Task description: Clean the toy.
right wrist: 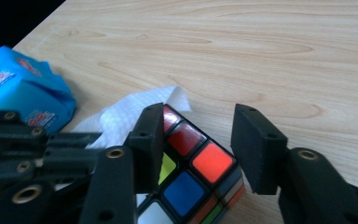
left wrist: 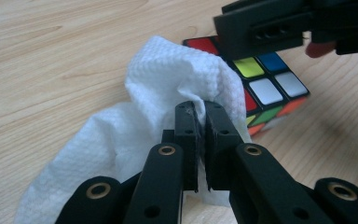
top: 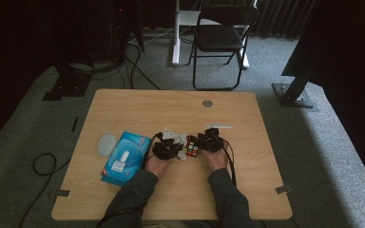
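The puzzle cube is sitting on the surface near its middle, directly between the two grippers. The right gripper is spread, its jaws straddling the cube's upper edge (one jaw looks to be touching the cube, the other standing off). The left gripper is pressed together, pinching a white wipe that is draping against the cube's near side. The blue tissue pack is lying well off to the left, with nothing blocking either gripper.
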The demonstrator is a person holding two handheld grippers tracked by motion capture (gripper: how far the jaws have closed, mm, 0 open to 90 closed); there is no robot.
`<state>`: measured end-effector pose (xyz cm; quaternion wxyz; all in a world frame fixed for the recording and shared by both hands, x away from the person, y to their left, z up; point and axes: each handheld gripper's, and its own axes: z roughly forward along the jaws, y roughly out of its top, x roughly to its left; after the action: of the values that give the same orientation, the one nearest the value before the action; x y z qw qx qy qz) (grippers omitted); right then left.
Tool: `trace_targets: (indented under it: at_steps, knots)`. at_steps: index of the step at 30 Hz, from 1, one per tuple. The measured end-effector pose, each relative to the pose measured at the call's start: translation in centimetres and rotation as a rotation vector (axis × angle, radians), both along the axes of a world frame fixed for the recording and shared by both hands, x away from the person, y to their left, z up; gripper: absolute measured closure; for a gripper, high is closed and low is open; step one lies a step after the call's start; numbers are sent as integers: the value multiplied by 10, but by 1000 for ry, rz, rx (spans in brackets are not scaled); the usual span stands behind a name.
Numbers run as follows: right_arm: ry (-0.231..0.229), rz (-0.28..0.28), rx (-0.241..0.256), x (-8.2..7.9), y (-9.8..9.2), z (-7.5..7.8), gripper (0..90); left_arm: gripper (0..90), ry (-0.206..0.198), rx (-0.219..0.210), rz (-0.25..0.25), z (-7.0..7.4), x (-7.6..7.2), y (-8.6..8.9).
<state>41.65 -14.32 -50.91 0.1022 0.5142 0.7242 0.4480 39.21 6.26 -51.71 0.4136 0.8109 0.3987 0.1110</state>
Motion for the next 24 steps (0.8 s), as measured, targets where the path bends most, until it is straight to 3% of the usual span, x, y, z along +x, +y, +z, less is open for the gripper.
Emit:
trace_targets:
  at_steps: [6,9,15,24]
  knots:
    - [0,-22,-14,0,1,1,508,859,0,3,-7,0,-1,-2]
    - [17,-33,4,0,-2,1,511,857,-3,2,-2,0,-1,-1]
    - [7,-69,20,-4,-10,2,532,857,-8,4,-1,0,-1,0]
    - [23,-81,28,-10,-15,1,625,858,-8,7,-7,0,0,-2]
